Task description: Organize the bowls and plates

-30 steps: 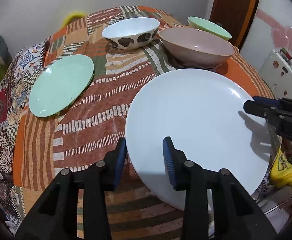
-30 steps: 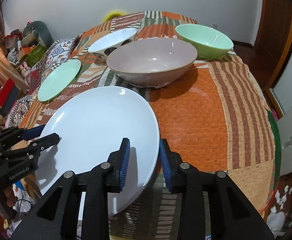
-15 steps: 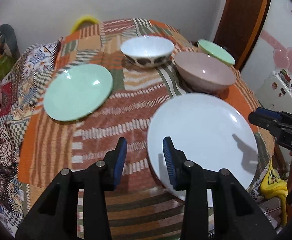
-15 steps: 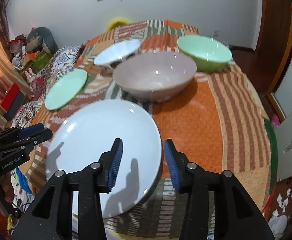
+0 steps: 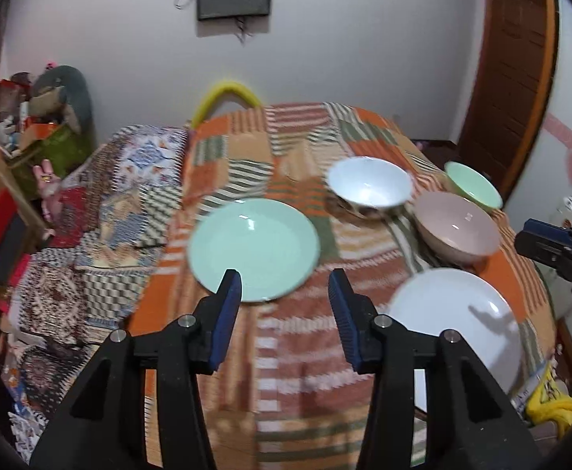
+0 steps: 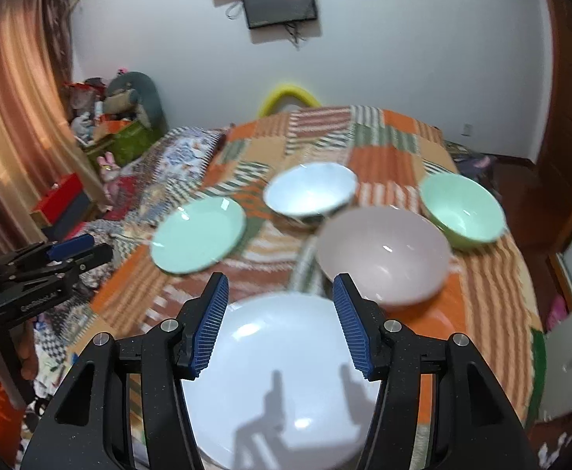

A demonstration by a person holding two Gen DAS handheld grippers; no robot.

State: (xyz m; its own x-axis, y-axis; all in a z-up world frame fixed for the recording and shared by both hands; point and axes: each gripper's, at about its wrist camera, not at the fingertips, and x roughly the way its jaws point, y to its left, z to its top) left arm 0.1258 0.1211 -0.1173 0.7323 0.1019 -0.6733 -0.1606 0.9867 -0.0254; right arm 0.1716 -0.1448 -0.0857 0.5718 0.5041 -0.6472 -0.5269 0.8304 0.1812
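A large white plate (image 5: 458,321) (image 6: 286,372) lies on the patchwork-covered table at the near edge. A mint green plate (image 5: 252,248) (image 6: 197,235) lies further left. Behind stand a white patterned bowl (image 5: 368,186) (image 6: 309,194), a pink bowl (image 5: 456,225) (image 6: 383,254) and a green bowl (image 5: 473,186) (image 6: 462,205). My left gripper (image 5: 286,313) is open and empty, raised above the table in front of the green plate. My right gripper (image 6: 280,321) is open and empty, raised over the white plate; it also shows at the right edge of the left wrist view (image 5: 552,246).
The table (image 5: 246,372) has a striped orange and brown cloth. A yellow chair back (image 5: 227,96) stands behind it. Toys and boxes (image 6: 101,125) pile up at the left by a curtain. A wooden door (image 5: 513,58) is at the right.
Both grippers have let go of the white plate, opened wider and pulled up and back from the table. The white plate now lies flat at the near edge.
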